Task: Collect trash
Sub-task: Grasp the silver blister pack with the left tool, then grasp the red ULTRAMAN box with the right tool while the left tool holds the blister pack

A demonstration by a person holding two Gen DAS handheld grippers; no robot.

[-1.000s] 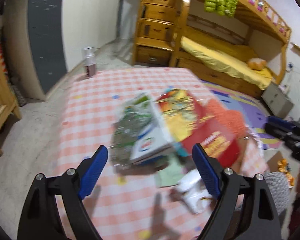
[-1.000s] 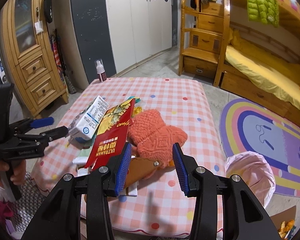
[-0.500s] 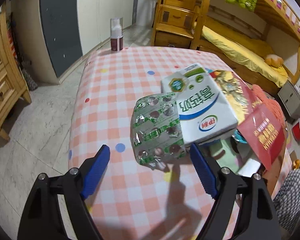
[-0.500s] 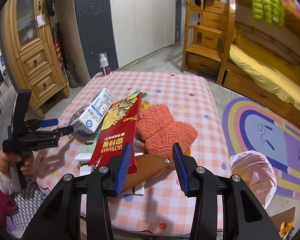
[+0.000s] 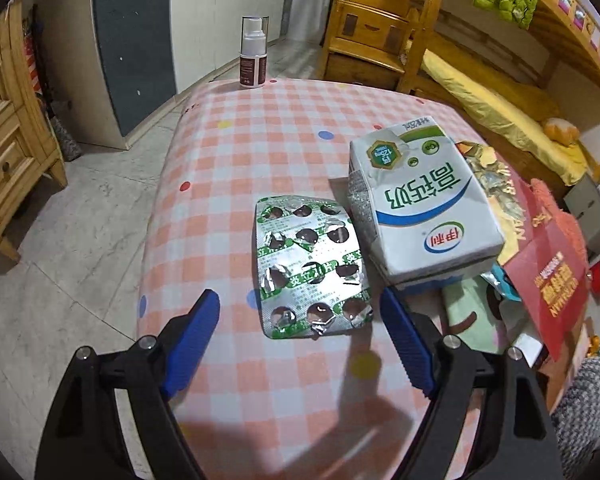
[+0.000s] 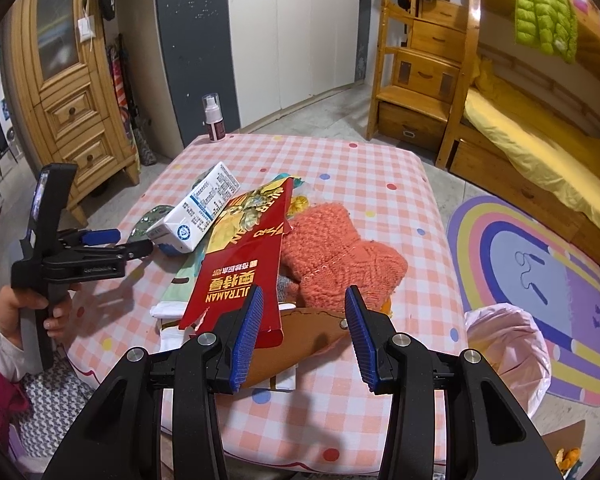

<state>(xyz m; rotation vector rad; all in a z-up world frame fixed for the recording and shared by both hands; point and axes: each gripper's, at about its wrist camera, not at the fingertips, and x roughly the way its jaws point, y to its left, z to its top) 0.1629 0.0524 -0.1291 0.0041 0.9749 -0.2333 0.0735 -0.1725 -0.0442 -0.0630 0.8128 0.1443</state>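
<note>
While my left gripper (image 5: 300, 320) hangs low over the checked tablecloth (image 5: 260, 152) with its blue fingers spread wide and nothing between them, the used pill sheet (image 5: 310, 266) lies flat just ahead at 12 o'clock, its near edge between the fingertips but touching neither. The milk carton (image 5: 424, 204) lies on its side at 1 o'clock, touching the sheet's right edge and resting on other litter. A spray bottle (image 5: 253, 58) stands upright at the far table edge, 11 o'clock, well apart.

My right gripper (image 6: 304, 328) is likewise released and holds nothing. Beneath it at 12 o'clock lies a brown leather piece (image 6: 300, 340), with a red wrapper (image 6: 244, 276) overlapping the left finger at 11 o'clock. An orange knitted item (image 6: 340, 252) sits just beyond at 12 o'clock. From this side the carton (image 6: 204, 208) lies at 10 o'clock, with the left gripper (image 6: 128, 242) beside it. A bin lined with a pink bag (image 6: 508, 340) stands on the floor at 3 o'clock, beside the table.
</note>
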